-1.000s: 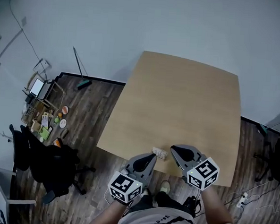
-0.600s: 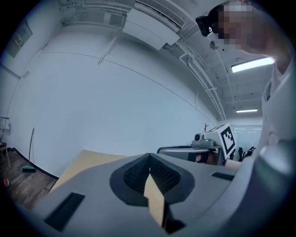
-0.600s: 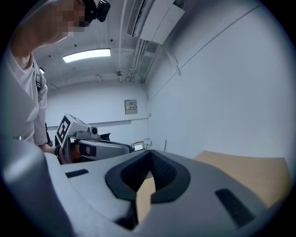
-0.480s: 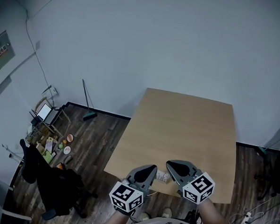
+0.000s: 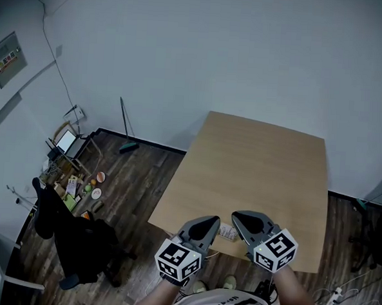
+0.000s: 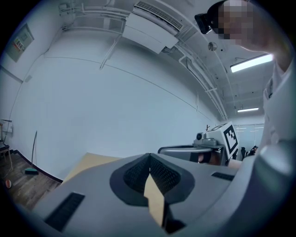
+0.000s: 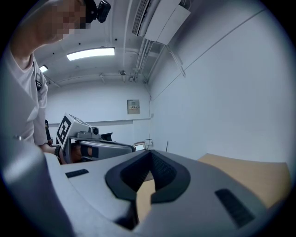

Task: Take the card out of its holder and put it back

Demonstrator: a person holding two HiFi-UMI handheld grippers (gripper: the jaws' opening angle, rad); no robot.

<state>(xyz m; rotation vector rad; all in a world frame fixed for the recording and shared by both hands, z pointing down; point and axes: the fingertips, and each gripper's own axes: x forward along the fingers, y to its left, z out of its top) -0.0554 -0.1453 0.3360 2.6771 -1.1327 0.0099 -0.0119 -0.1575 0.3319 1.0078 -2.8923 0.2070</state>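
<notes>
Approach step: left claw (image 5: 211,220) and right claw (image 5: 237,217), closed and empty, flank the probable card holder (image 5: 227,232); next, open 1.

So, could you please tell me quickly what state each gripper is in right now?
Left gripper: closed, jaw tips together, holding nothing.
Right gripper: closed, jaw tips together, holding nothing.

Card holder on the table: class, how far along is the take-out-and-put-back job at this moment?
Done: nothing visibly; the card holder lies at the table's near edge, too small to show its card. In hand: nothing; the left hand-held gripper and right hand-held gripper are shut and empty, flanking it. Left: seemingly the whole job.
</notes>
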